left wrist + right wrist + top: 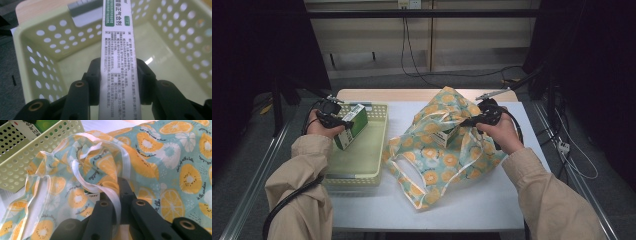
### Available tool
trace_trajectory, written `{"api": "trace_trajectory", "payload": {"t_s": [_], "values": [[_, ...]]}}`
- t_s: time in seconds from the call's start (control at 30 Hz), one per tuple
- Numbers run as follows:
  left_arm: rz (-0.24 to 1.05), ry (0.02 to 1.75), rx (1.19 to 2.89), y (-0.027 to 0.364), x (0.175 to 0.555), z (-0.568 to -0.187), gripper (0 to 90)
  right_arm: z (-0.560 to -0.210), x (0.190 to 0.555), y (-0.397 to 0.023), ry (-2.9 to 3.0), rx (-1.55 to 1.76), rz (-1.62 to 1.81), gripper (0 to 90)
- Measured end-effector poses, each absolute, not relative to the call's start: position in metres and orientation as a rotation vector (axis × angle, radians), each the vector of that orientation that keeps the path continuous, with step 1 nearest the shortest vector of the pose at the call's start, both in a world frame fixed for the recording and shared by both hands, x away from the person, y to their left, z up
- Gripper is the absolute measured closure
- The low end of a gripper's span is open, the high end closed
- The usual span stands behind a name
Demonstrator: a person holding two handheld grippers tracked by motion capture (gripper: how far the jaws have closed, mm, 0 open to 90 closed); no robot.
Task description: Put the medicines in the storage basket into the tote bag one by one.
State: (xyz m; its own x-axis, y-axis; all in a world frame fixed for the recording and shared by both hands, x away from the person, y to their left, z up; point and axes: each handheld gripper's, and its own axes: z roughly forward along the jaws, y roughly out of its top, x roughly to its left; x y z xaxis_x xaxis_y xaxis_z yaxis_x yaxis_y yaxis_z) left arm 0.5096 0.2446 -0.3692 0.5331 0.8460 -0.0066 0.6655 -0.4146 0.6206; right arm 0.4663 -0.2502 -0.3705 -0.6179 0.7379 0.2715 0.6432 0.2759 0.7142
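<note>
A green and white carton (352,125) hangs tilted over the pale green perforated basket (362,176), and my left gripper (333,120) is shut on it. In the left gripper view the pads press both long sides of the carton (117,47) above the basket floor (75,67). My right gripper (468,122) is shut on the white-trimmed rim of the orange-print bag (437,160) and holds its mouth up. The right gripper view shows the jaws (117,192) pinching the white strap (110,191) of the bag (175,170). Another carton (445,138) shows inside the bag's mouth.
The white table (472,205) carries the basket at the left and the bag in the middle. The bag's handles (412,185) spread toward the front edge. Cables run across the floor behind the table (412,65). Metal rails (257,180) flank both sides.
</note>
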Motion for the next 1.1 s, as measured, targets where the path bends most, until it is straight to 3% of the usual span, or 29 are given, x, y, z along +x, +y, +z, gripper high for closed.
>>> {"api": "trace_trajectory", "payload": {"t_s": [0.43,1.1], "values": [[0.315,1.122,2.182,0.232,0.485,-0.325,63.3,-0.371,0.466,-0.252,2.404,1.322,1.267,90.0],[0.188,0.802,2.214,0.157,0.452,-0.290,63.2,-0.369,0.464,-0.248,2.394,1.315,1.266,90.0]]}}
